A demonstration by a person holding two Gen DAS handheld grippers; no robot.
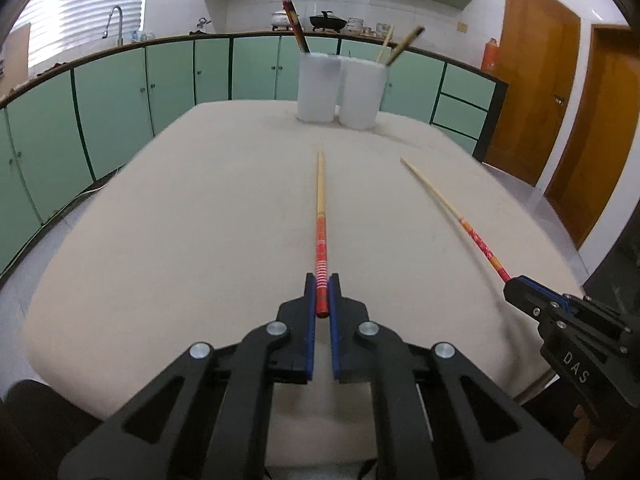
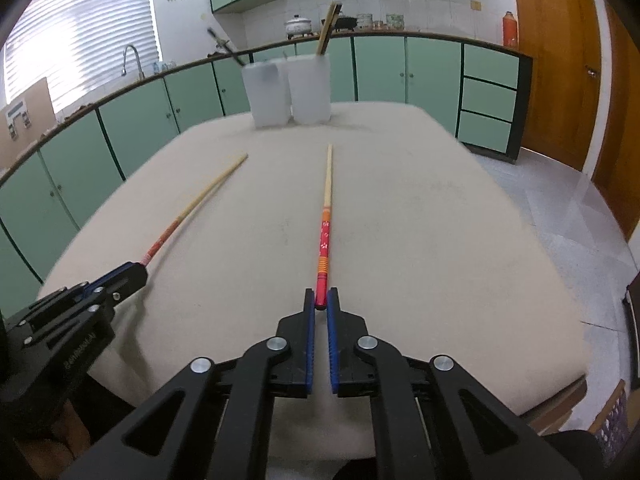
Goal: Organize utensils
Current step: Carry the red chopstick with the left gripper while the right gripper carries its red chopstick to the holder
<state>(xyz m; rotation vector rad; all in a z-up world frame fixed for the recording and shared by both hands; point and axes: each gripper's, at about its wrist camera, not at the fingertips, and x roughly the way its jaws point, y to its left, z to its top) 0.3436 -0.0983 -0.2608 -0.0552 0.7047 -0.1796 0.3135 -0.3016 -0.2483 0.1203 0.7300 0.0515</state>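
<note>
Green cabinets span my frame's middle. A faucet stands upper left; wooden doors sit right.

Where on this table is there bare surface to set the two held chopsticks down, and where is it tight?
Bare cloth of the table runs from both grippers to the two white containers. The left gripper grips one chopstick, the right gripper another chopstick. It is crowded only at the far edge, where the containers stand side by side.
</note>
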